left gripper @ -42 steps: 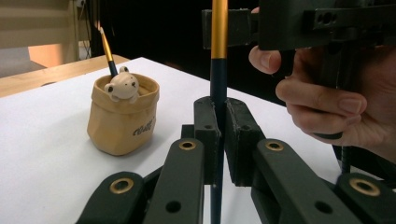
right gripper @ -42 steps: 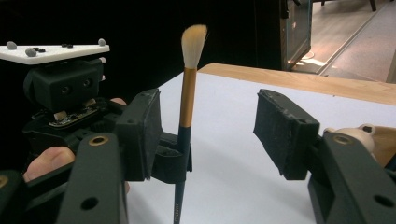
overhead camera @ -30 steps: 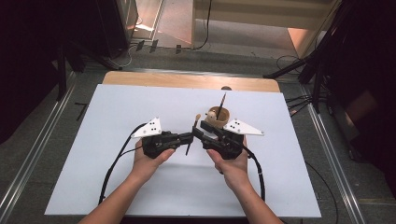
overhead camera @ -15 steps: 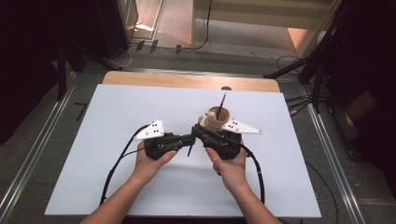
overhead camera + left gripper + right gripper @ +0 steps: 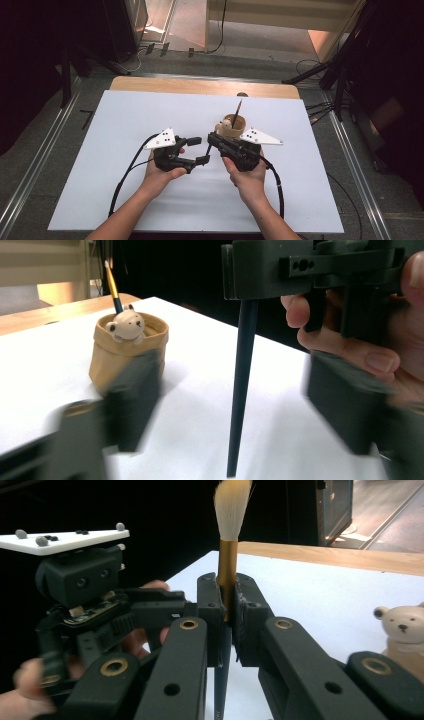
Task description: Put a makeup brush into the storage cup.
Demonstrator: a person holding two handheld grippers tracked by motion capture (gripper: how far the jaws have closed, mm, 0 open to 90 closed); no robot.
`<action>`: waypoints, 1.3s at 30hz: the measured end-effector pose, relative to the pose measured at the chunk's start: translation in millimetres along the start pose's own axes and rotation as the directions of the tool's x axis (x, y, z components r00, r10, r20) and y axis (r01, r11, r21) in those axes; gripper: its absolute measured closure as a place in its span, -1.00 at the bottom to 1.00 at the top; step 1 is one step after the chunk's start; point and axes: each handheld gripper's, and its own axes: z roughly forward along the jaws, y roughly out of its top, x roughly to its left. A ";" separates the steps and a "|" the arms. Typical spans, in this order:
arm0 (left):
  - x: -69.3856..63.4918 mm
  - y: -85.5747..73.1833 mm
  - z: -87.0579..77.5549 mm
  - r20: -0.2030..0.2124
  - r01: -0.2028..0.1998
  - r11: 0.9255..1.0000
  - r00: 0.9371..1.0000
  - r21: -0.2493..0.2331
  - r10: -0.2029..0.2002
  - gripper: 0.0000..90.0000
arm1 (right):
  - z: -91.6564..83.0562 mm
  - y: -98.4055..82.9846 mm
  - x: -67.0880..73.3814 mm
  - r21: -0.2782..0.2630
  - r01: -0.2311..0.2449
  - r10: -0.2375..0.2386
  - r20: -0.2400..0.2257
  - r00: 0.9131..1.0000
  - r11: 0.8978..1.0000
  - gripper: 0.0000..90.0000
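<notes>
**Brush passed to the right hand-held gripper**

The right hand-held gripper (image 5: 209,140) is clenched on a brush (image 5: 227,570), its pads pressing the gold ferrule from both sides. The brush stands upright, pale bristles on top and the dark handle hanging down between the jaws toward the white tabletop (image 5: 125,115). In the left gripper view the handle ends just above the tabletop.

The left hand-held gripper (image 5: 199,150) sits just left of the right one, near the middle of the tabletop. Its jaws have just been opening and now stand released, apart from the handle.

Just beyond the right hand-held gripper stands a tan holder (image 5: 127,352) with a small bear figure (image 5: 125,326) at its rim and a second brush (image 5: 113,285) leaning inside it.
</notes>
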 end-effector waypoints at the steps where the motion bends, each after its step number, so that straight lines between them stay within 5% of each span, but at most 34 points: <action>1: 0.5 0.6 -2.0 0.010 0.009 1.000 1.000 -0.004 -0.009 -0.71 | -0.7 0.2 0.0 -0.001 0.001 -0.001 0.003 1.000 1.000 0.88; 4: 0.8 1.9 -10.6 0.020 0.003 1.000 1.000 -0.007 -0.003 -1.00 | -2.6 0.8 -0.4 -0.003 0.009 -0.008 0.013 1.000 1.000 0.89; 11: 7.5 0.8 -36.6 -0.054 0.015 0.999 0.998 -0.049 -0.018 -1.00 | -6.2 3.6 -2.5 -0.020 0.032 -0.031 0.021 0.999 0.999 0.88; 20: 16.7 -3.1 -68.9 -0.164 -0.002 0.999 0.986 -0.051 -0.007 -1.00 | -11.5 6.9 -8.3 -0.028 0.058 -0.056 0.046 0.997 0.998 0.88; 39: 16.7 -10.8 -102.3 -0.240 -0.014 0.999 0.971 -0.044 0.004 -1.00 | -19.2 22.1 -23.3 -0.045 0.075 -0.071 0.090 0.993 0.996 0.88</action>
